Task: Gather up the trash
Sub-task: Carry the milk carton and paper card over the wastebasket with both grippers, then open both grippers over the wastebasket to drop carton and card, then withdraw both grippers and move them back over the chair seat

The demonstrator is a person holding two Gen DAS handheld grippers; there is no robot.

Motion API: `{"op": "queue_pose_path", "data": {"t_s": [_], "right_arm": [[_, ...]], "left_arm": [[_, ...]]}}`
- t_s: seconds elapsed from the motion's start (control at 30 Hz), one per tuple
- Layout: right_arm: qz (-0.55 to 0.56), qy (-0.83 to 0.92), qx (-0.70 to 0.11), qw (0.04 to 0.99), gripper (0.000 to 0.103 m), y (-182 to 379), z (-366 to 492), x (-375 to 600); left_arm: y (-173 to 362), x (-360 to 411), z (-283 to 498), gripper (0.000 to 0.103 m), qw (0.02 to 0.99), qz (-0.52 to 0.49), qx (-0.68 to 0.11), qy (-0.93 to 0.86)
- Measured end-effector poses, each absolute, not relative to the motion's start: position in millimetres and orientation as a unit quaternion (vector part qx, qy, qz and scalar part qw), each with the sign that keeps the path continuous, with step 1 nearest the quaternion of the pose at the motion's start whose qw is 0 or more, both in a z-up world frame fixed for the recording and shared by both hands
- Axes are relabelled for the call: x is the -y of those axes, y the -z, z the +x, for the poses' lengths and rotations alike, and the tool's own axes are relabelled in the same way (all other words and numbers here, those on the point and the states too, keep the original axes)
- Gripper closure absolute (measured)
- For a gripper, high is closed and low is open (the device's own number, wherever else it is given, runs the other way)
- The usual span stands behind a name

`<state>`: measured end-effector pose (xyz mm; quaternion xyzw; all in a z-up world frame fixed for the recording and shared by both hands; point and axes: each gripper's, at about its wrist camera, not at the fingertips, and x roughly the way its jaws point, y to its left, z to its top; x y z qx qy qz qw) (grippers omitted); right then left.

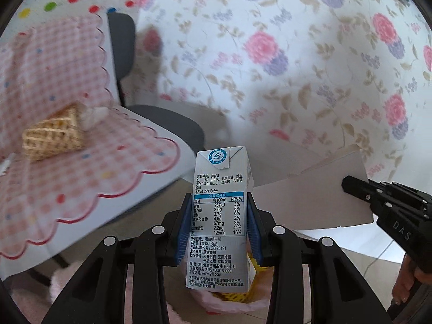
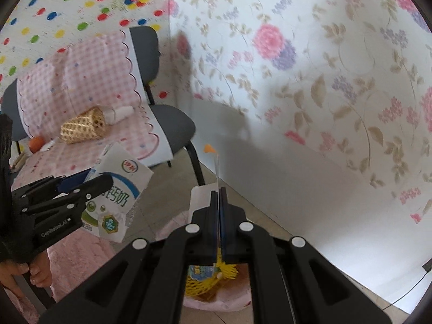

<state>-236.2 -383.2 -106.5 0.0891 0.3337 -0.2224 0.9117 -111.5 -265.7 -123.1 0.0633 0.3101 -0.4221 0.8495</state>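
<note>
Two tongs above a lined bin (image 2: 216, 297): left tongs (image 1: 218, 232) grasping milk carton (image 1: 218, 216); right tongs (image 2: 219, 197) clenched on card (image 1: 310, 202).

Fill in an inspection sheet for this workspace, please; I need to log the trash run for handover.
Surface: pink gingham cloth draped over a grey chair.
Job's things: milk carton; flat card sheet; pink-lined bin below, holding yellow mesh.
Clutter: wicker basket lying on the cloth, orange ball beside it.
Grippers: left claw shut on the carton; right claw shut on the sheet's edge.
Cables: thin cable on the floor.
Surroundings: floral wall covering.
</note>
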Motion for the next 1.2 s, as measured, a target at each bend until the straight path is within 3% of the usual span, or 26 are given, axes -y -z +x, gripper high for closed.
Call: {"op": "queue_pose_path", "data": {"t_s": [0.27, 0.4, 0.47, 0.5, 0.53, 0.97, 1.2], "right_arm": [[0.09, 0.232, -0.351, 0.903, 0.101, 124.6, -217.7, 403.1], [0.087, 0.235, -0.35, 0.903, 0.1, 128.5, -208.0, 409.4], [0.087, 0.24, -0.351, 0.901, 0.082, 128.4, -204.7, 411.8], [0.09, 0.239, -0.348, 0.902, 0.066, 127.3, -204.7, 412.6], [0.089, 0.24, -0.344, 0.903, 0.065, 125.3, -205.3, 412.2], [0.106, 0.201, -0.288, 0.93, 0.065, 78.6, -211.3, 388.2], [0.094, 0.137, -0.285, 0.944, 0.065, 63.6, -163.4, 352.7]], "left_arm": [[138.6, 300.9, -95.5, 0.063, 0.831, 0.072, -0.335, 0.438], [137.8, 307.3, -89.4, 0.04, 0.834, 0.069, -0.334, 0.434], [134.4, 305.3, -87.9, 0.04, 0.836, 0.067, -0.328, 0.434], [132.9, 302.6, -86.5, 0.04, 0.839, 0.066, -0.327, 0.43], [131.7, 299.9, -85.0, 0.04, 0.84, 0.064, -0.327, 0.428], [103.3, 216.6, -74.8, 0.04, 0.884, 0.052, -0.317, 0.339], [80.5, 154.8, -61.6, 0.04, 0.908, 0.034, -0.306, 0.285]]}}
